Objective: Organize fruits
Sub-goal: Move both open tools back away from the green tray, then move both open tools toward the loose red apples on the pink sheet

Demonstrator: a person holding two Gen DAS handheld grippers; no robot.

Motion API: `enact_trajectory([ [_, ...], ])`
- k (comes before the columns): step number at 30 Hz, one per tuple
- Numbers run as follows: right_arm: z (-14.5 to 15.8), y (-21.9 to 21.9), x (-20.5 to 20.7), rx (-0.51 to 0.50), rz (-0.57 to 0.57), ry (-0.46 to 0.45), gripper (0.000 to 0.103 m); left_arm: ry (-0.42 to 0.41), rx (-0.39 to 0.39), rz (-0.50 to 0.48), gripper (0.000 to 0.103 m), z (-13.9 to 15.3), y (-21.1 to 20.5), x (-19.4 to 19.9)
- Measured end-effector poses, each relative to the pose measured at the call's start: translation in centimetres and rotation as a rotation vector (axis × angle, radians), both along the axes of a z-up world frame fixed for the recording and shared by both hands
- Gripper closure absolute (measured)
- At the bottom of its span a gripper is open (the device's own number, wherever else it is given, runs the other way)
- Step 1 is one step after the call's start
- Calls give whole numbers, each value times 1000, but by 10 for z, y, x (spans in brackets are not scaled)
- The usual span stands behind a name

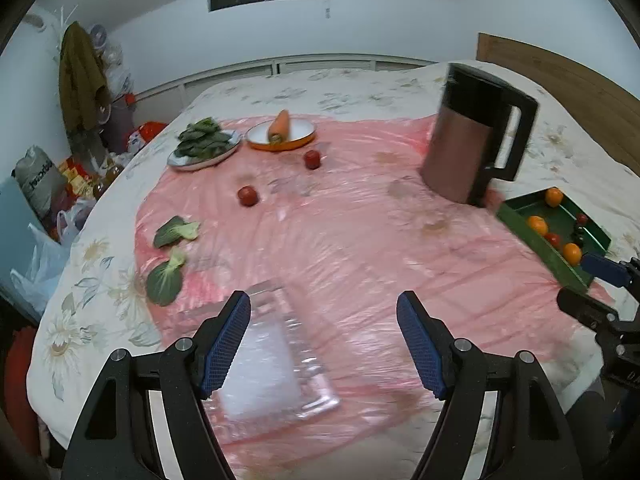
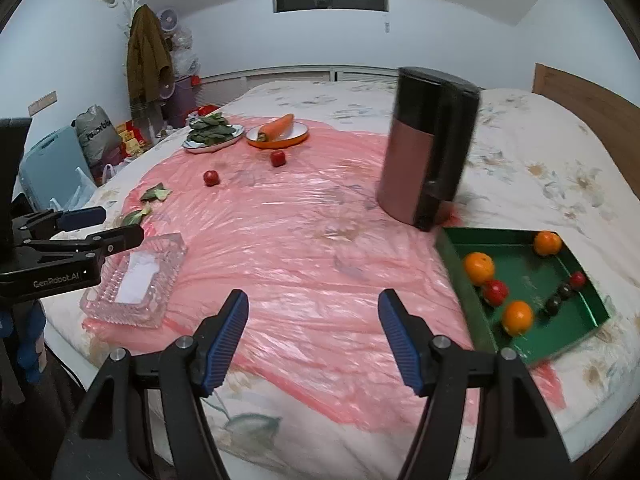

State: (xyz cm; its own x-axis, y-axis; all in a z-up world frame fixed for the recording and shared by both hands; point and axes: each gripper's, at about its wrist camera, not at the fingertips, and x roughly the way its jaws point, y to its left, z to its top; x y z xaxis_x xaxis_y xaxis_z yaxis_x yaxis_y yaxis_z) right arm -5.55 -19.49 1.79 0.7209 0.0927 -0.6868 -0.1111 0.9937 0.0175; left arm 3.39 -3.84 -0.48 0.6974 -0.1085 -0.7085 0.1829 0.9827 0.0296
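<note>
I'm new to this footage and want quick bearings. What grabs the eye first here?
A tall copper-and-black kettle stands far right on the glossy pink plastic sheet covering the bed. Beside it, nearer the camera, a green tray holds oranges and small red and dark fruits. Two loose red fruits lie further back, before plates of greens and a carrot.
</note>
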Motion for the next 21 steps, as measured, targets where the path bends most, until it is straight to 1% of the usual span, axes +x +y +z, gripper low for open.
enact_trajectory([
  [5, -5, 16, 28, 1, 32, 18, 26, 24, -2, 29, 33, -8, 30, 23],
  [10, -14, 27, 71, 16, 65, 33, 26, 64, -40, 62, 33, -15, 61, 54],
  [12, -19, 32, 93, 23, 82, 42, 26, 73, -41, 69, 33, -18, 71, 68],
  [16, -30, 41, 134, 35, 114, 53, 26, 102, -51, 80, 33, -27, 86, 106],
  [21, -41, 54, 194, 32, 160, 59, 26, 133, -83, 62, 38, -39, 95, 158],
])
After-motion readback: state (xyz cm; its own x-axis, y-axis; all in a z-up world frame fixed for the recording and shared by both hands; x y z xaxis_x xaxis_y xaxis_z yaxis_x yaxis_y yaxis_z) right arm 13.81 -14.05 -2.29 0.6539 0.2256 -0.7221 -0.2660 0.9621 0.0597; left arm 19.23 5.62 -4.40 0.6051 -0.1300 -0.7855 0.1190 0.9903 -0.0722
